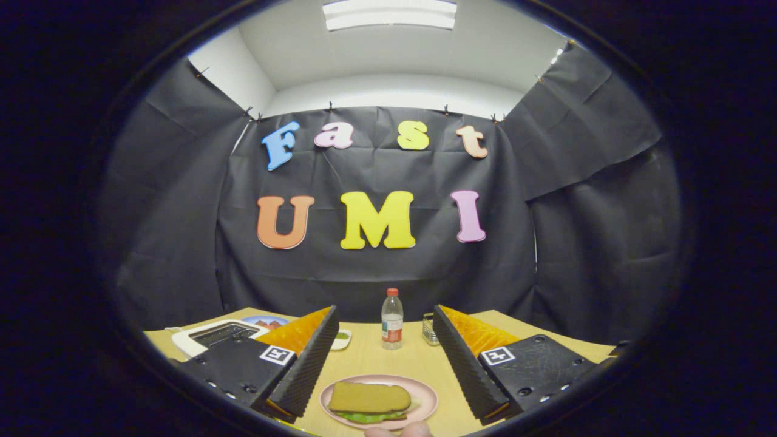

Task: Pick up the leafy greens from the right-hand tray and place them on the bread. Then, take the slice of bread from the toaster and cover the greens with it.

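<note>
A pink plate (428, 396) lies on the wooden table between my two fingers, close in. On it a slice of bread (369, 397) lies flat over leafy greens (364, 417), whose green edge peeks out under its near side. The bottom slice is hidden. My gripper (385, 331) stands open, with nothing between the fingers; it hovers above the table, with the fingers to either side of the plate. A white toaster (209, 335) sits beyond the left finger, its slots dark, partly hidden by the finger.
A small plastic bottle (392, 318) with a red cap stands ahead, mid-table. Next to the left fingertip is a small white dish (341, 338) with something green. A metal object (428, 328) peeks out by the right fingertip. A fingertip of a hand (397, 431) shows below the plate.
</note>
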The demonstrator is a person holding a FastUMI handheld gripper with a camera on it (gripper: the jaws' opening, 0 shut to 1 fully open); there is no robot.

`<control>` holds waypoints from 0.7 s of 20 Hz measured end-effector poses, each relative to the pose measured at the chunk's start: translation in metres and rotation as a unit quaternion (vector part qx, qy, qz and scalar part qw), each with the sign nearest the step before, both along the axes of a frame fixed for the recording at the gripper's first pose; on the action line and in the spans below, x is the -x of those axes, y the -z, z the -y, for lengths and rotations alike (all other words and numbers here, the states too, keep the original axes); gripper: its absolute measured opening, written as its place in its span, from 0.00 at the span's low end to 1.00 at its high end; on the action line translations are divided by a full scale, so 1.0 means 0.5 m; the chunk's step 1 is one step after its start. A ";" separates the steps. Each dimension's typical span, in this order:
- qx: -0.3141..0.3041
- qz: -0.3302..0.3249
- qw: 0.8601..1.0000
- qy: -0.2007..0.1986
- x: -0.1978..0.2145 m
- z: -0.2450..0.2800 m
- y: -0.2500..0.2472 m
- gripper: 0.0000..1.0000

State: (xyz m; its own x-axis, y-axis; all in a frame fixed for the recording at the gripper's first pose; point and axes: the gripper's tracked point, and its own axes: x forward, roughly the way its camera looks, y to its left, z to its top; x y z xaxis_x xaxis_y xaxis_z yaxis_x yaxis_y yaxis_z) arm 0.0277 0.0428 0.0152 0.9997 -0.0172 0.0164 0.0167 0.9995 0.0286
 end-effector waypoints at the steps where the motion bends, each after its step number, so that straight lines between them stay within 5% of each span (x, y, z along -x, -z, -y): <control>1: 0.003 0.001 1.000 0.001 0.003 -0.001 -0.001 0.95; 14: 0.002 0.011 1.000 -0.022 0.047 -0.047 0.009 0.95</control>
